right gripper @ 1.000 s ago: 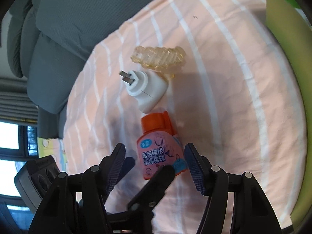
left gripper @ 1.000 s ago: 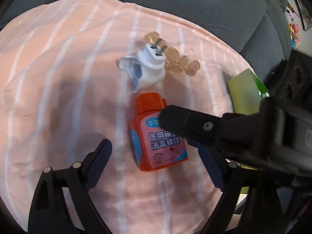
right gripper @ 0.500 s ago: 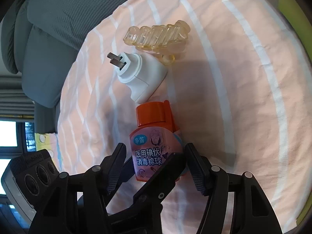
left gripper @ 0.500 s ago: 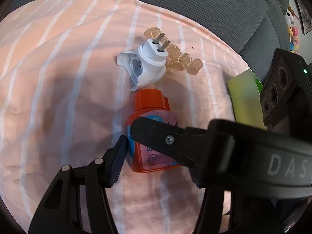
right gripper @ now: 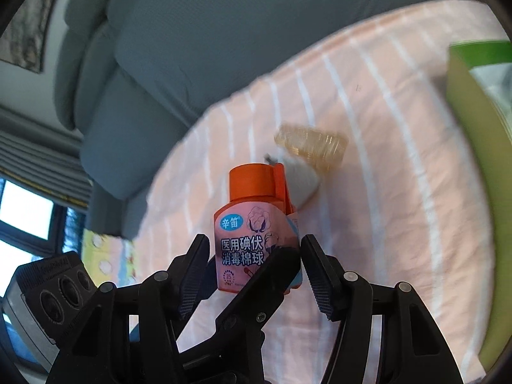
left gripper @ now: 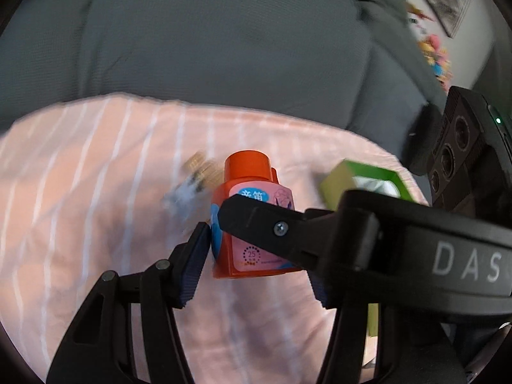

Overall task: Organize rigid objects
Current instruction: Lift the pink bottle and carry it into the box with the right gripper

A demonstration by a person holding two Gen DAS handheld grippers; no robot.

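An orange bottle (left gripper: 252, 224) with a pink label hangs upright above the pink striped cloth (left gripper: 80, 208), held from two sides. My left gripper (left gripper: 256, 262) is shut on its lower body, the left pad pressing its blue side and the right pad hidden behind the other tool. In the right wrist view my right gripper (right gripper: 256, 249) has the bottle (right gripper: 252, 211) between its pads, which touch it while the jaws are closing. One finger of each gripper crosses the other's view.
A white plug adaptor (right gripper: 302, 182) and an amber hair clip (right gripper: 312, 147) lie on the cloth behind the bottle, blurred. A green box (left gripper: 361, 182) stands at the right. Grey sofa cushions (left gripper: 224, 48) rise behind the cloth.
My left gripper closed onto the bottle. Both grippers then rose and tilted up, taking the bottle off the cloth. The plug and the clip stayed where they lay.
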